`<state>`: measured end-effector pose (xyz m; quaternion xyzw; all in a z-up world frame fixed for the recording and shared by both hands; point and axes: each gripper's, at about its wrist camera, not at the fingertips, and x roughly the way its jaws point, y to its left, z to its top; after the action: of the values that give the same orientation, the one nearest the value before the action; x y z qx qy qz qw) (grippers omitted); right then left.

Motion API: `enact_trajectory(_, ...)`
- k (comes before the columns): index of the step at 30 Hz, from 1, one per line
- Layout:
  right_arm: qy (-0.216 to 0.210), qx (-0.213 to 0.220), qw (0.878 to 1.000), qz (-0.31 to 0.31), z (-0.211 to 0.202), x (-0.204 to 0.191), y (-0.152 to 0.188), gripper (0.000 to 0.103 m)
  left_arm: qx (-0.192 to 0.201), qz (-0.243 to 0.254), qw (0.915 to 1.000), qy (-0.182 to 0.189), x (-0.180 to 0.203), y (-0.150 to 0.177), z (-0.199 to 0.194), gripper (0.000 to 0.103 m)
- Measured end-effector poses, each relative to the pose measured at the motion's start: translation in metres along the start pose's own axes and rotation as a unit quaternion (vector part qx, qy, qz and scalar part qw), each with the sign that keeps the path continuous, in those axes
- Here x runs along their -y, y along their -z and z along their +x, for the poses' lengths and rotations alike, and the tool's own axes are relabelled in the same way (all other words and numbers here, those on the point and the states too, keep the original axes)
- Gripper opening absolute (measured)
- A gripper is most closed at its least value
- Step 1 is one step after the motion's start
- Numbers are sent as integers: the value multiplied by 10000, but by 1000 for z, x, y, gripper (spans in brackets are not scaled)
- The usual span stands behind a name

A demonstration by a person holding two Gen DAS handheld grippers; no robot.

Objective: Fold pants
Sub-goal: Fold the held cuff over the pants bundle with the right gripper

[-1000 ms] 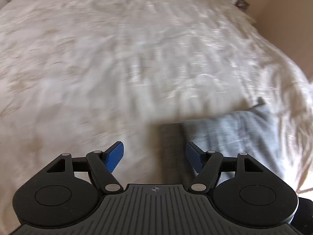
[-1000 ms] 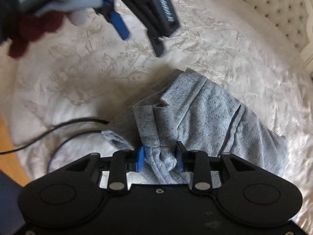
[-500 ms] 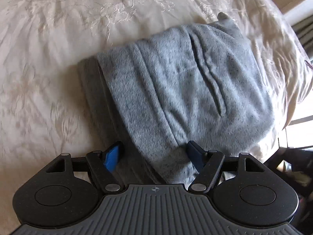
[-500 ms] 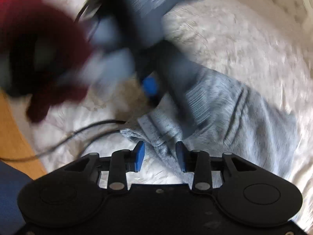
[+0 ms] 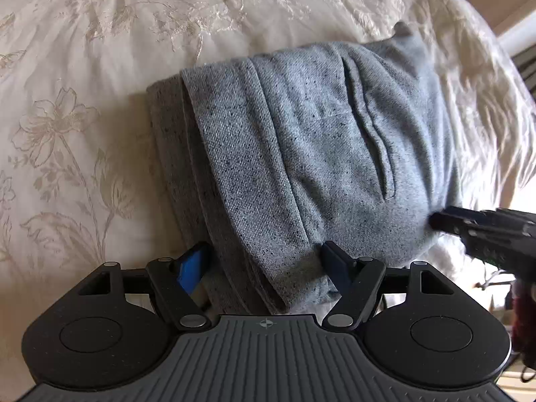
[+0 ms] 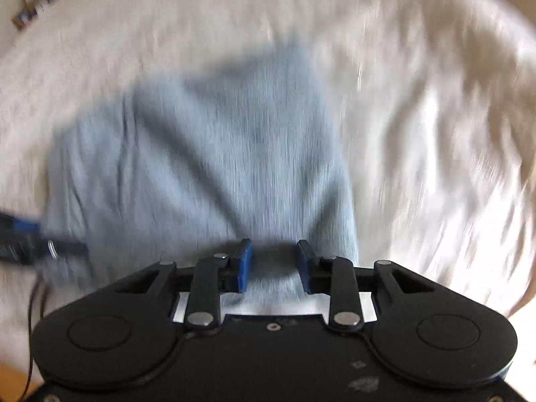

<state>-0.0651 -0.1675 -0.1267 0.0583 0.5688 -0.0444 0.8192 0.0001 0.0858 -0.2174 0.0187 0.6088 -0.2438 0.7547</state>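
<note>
Pants (image 5: 321, 154) — speckled grey knit, folded; left tool (image 5: 264, 264) agape, right tool (image 6: 273, 263) indeterminate.

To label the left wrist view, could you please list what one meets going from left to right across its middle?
Floral bedspread → grey pants, folded → tip of the right claw, touching the pants' right edge.

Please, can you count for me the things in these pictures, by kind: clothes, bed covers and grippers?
Clothes: 1, the grey pants, folded
Bed covers: 1, the cream bedspread with flowers
Grippers: 2, the left gripper and the right gripper
Total: 4
</note>
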Motion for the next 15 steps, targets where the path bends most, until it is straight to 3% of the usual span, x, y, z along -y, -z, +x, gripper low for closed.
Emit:
enact_trajectory(3,-86,204,9993,-299,-17,-2,-1,30,69,6,9999,-73,6,3,-3,72)
enact_trajectory(7,-346,1008,9937,-342,-40,-1,-31,30,93,-317,9994,-113,2,2,-9,72)
enact_trajectory(11,-685,1273,9871,-684,-20,-22,-75,30,159,-541,9980,-268,4,9,-9,72)
enact_trajectory(13,-791,1082,9894,-564,1,-34,-87,25,204,-650,9971,-325,6,13,-10,72)
enact_trajectory(15,-1208,545,9907,-295,23,-46,-90,16,278,-823,9956,-356,5,18,-15,71)
